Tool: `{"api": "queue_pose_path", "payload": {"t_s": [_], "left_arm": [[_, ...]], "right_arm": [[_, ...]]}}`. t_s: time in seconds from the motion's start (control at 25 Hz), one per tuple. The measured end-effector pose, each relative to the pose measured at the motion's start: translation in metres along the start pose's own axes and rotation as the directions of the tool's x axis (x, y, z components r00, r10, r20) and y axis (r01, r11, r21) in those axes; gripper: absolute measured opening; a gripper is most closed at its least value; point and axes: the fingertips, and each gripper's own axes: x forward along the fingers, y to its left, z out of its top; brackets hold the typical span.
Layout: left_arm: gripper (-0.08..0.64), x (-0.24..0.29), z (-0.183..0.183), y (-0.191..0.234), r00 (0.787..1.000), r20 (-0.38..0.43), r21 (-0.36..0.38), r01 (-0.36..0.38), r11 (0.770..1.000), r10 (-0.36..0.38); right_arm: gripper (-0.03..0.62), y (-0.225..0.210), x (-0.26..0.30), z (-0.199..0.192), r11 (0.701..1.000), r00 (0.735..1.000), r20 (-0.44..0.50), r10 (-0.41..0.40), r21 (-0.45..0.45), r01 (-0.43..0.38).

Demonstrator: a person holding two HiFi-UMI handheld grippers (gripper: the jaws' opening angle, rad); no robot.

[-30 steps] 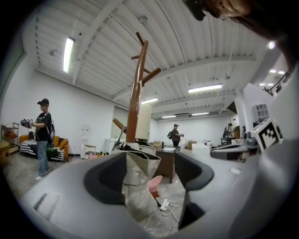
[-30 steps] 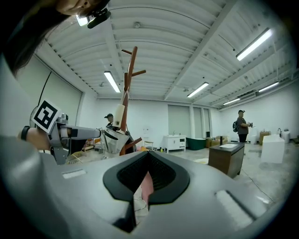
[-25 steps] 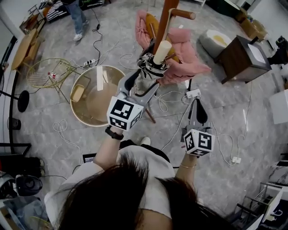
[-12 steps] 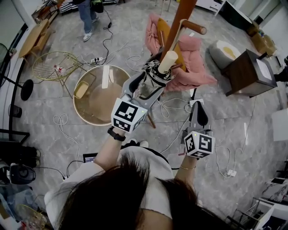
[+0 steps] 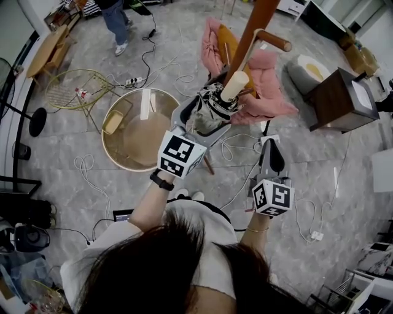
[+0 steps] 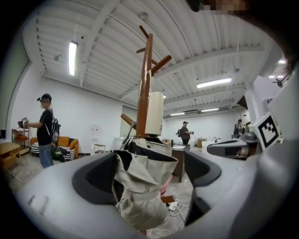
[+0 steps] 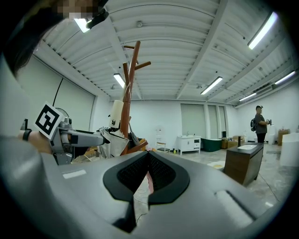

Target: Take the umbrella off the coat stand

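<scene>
A folded beige-and-black umbrella [image 5: 207, 115] with a cream handle [image 5: 235, 86] hangs against the brown wooden coat stand [image 5: 258, 24]. My left gripper [image 5: 199, 124] reaches level around the umbrella's bundled canopy [image 6: 140, 186]. Its jaws are opening: the fabric lies against the left pad, with a gap to the right one. The handle [image 6: 154, 114] rises beside the stand's post [image 6: 145, 70]. My right gripper [image 5: 270, 147] hangs lower right of the stand, shut and empty [image 7: 147, 175]. The right gripper view shows the left gripper [image 7: 88, 137] at the umbrella [image 7: 110, 140].
A pink garment [image 5: 261, 92] hangs on the stand's far side. A round glass table [image 5: 116, 153] stands left, a dark wooden cabinet [image 5: 341, 92] right. Cables [image 5: 239, 178] trail over the floor. A person [image 5: 116, 18] stands far left, and another [image 6: 185, 133] further back.
The left gripper's jaws have spread wider around the umbrella, which has stayed on the stand. The right gripper has barely moved.
</scene>
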Motion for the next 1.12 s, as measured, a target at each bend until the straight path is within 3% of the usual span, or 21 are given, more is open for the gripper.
{"api": "queue_pose_path", "payload": {"t_s": [0.44, 1.12], "left_arm": [[0.517, 0.026, -0.011, 0.015, 0.999, -0.011, -0.003, -0.031, 1.000, 0.031], [0.495, 0.053, -0.023, 0.011, 0.999, -0.026, -0.011, -0.026, 1.000, 0.026]], "right_arm": [[0.003, -0.007, -0.009, -0.013, 0.999, 0.998, -0.044, -0.043, 0.005, 0.044], [0.003, -0.025, -0.020, -0.027, 0.994, 0.991, -0.080, -0.111, 0.011, 0.112]]}}
